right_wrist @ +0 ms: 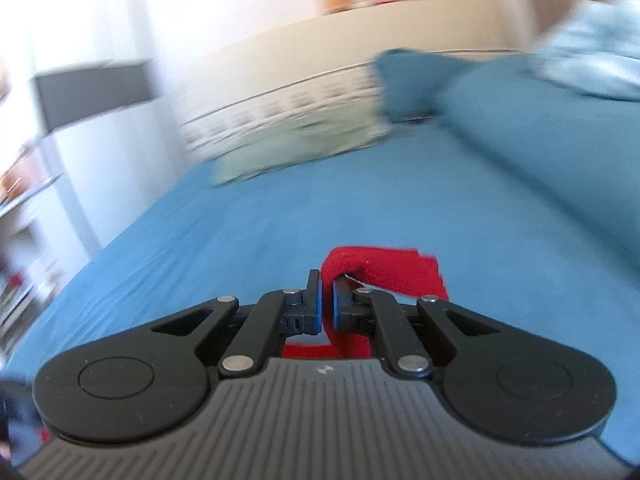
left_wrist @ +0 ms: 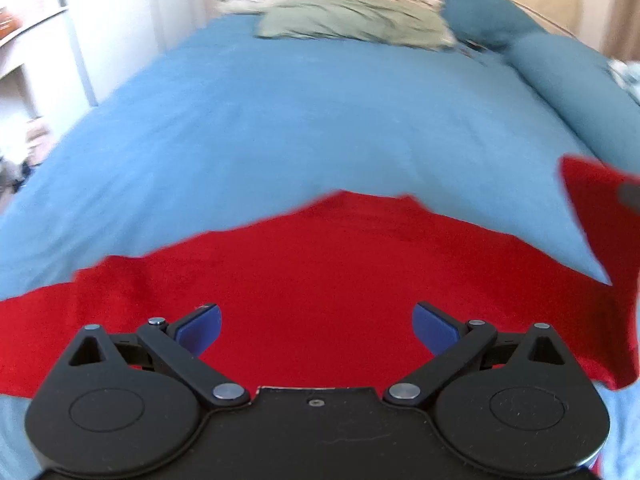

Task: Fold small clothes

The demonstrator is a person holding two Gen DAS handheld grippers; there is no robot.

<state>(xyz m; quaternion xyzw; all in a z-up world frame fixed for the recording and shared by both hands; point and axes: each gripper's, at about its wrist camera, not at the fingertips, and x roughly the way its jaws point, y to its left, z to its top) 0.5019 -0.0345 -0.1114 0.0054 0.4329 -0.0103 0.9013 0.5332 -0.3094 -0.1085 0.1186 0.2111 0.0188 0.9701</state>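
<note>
A red garment (left_wrist: 320, 264) lies spread on the blue bed cover (left_wrist: 280, 120) in the left wrist view. My left gripper (left_wrist: 316, 326) hovers just above its near part, jaws wide open and empty. At the right edge of that view a lifted red flap (left_wrist: 596, 216) rises off the bed. In the right wrist view my right gripper (right_wrist: 328, 298) is shut on a fold of the red garment (right_wrist: 384, 272), held above the bed cover (right_wrist: 280, 208).
A pale green pillow (left_wrist: 352, 24) and a dark blue pillow (left_wrist: 484, 8) lie at the head of the bed. A blue bolster (left_wrist: 576, 80) runs along the right side. White shelves (left_wrist: 24, 60) stand left of the bed.
</note>
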